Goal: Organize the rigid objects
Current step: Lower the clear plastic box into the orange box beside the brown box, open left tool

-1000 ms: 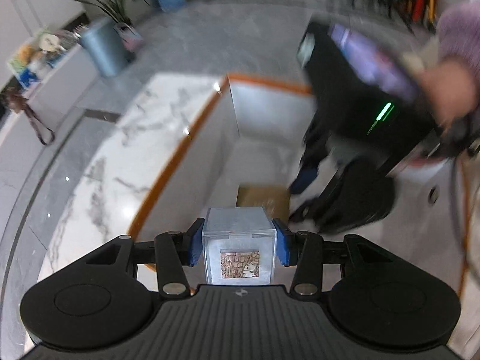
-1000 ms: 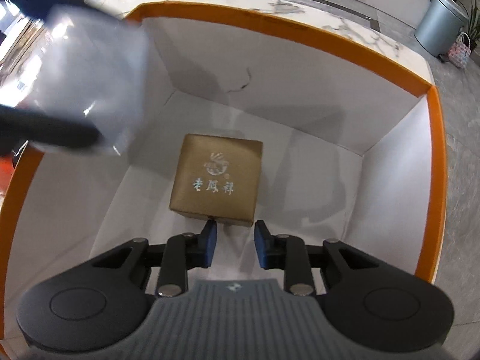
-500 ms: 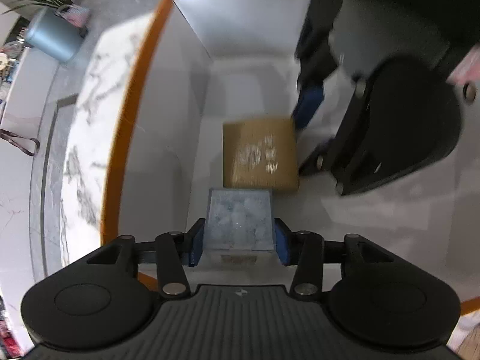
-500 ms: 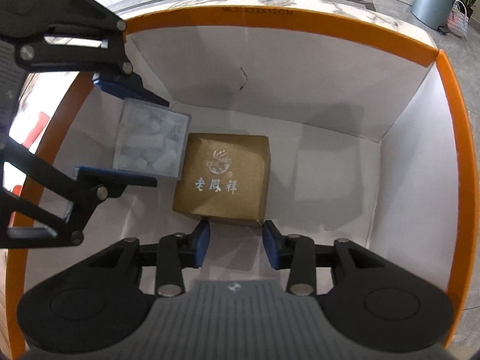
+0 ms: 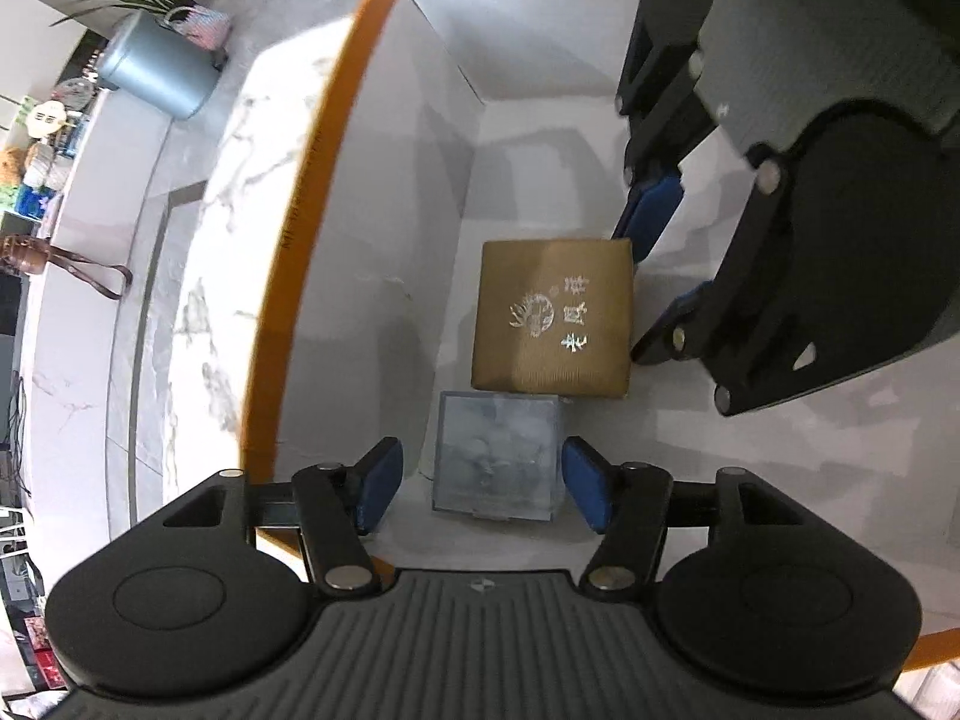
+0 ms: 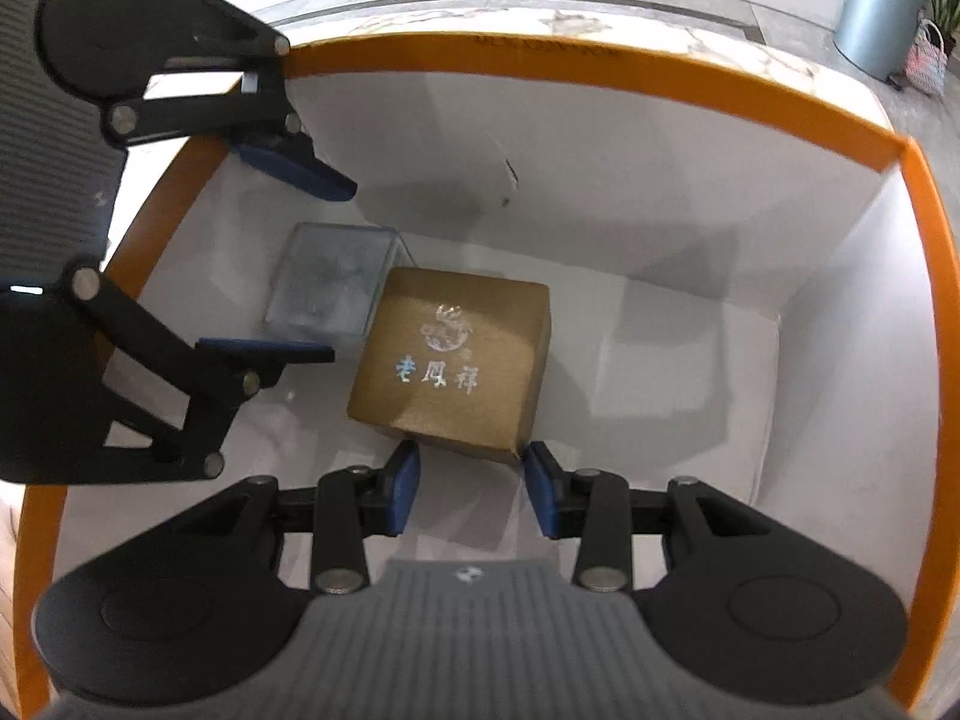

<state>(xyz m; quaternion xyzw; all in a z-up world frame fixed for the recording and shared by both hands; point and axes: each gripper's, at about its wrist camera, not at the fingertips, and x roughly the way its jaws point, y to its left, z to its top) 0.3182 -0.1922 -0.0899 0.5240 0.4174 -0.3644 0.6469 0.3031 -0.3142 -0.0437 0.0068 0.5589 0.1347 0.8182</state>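
Your clear plastic box now sits on the floor of the orange-rimmed bin, touching the gold gift box. The left tool has just been opening, pads clear of it, so lift straight up without clipping it. The right tool hangs open and empty by the gold box.

Left gripper jaws just opening, pads clear of the clear cube, which sits touching the gold box.
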